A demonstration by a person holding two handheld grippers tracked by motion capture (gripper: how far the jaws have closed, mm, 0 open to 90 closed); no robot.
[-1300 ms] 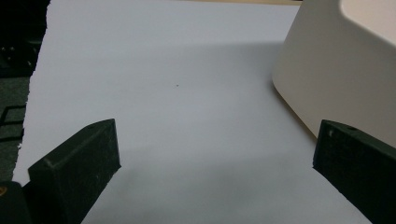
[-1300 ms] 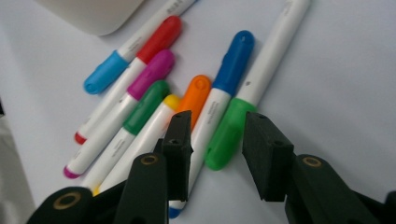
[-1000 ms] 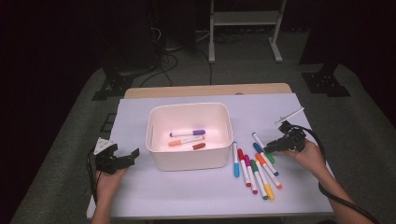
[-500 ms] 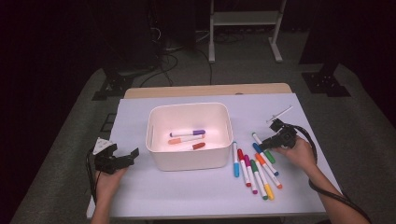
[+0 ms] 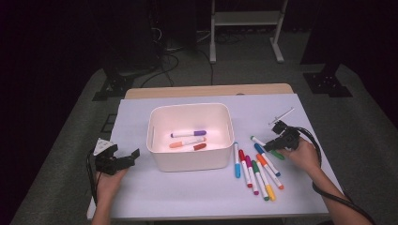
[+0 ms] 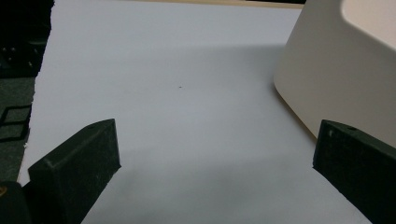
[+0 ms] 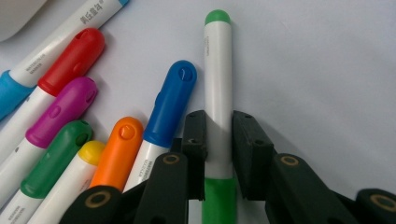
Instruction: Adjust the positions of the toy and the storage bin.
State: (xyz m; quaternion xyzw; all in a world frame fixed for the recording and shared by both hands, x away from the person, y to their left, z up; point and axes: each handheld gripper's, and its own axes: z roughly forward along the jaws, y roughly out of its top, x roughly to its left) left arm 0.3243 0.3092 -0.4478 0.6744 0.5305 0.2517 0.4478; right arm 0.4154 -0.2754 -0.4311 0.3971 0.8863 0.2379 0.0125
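The right tongs [image 7: 218,140] have just been closing and now pinch the green marker [image 7: 217,88] across its white barrel. It lies flat on the tabletop [image 5: 187,187] right of the white bin [image 5: 190,161], rightmost of the marker row [image 5: 256,171], long axis running far-left to near-right. The left tongs [image 6: 210,158] gape wide, holding nothing, left of the bin.

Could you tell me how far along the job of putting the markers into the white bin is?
Three markers already lie in the white bin. The right hand-held gripper has just closed on the light-green marker, which lies on the table. Seven more markers wait beside it, among them the blue one. The left hand-held gripper is open and idle.
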